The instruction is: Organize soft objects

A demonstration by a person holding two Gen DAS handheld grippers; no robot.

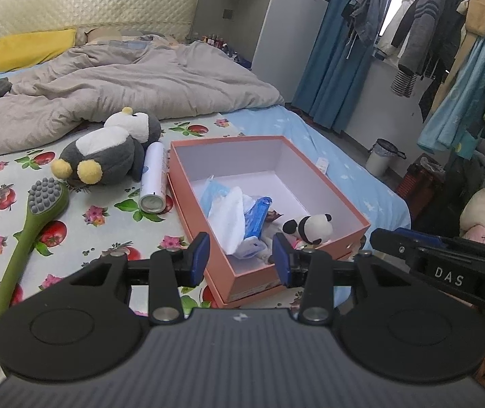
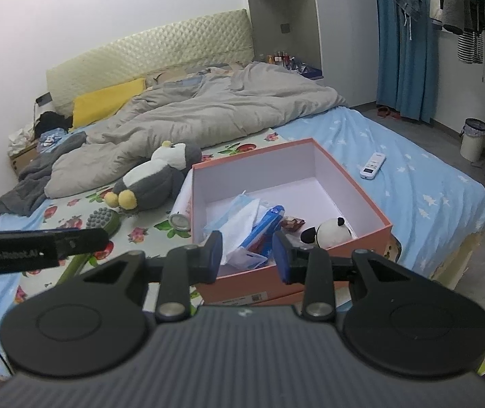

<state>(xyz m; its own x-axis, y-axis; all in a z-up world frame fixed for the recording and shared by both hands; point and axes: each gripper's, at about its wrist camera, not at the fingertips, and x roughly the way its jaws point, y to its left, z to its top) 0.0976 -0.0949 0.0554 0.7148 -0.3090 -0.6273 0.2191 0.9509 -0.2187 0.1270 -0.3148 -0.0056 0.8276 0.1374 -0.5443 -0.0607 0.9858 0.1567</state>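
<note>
An open pink box [image 1: 313, 170] [image 2: 361, 200] sits on the bed. Inside it lie a small panda plush [image 1: 310, 226] [image 2: 330, 233], a face mask with white tissue [image 1: 227, 210] [image 2: 242, 217] and a blue packet [image 1: 257, 214] [image 2: 266, 226]. A large grey penguin plush [image 1: 109, 149] [image 2: 155, 178] lies on the bed to the box's left. My left gripper [image 1: 240, 258] is open and empty, above the box's near edge. My right gripper [image 2: 247, 256] is open and empty, above the same edge.
A white spray can [image 1: 154, 176] [image 2: 179, 221] lies between penguin and box. A green brush [image 1: 21, 238] [image 2: 101, 224] lies at left. A grey duvet [image 1: 123, 81] covers the far bed. A remote [image 2: 373, 165] lies right of the box. Clothes [image 1: 446, 34] hang at right.
</note>
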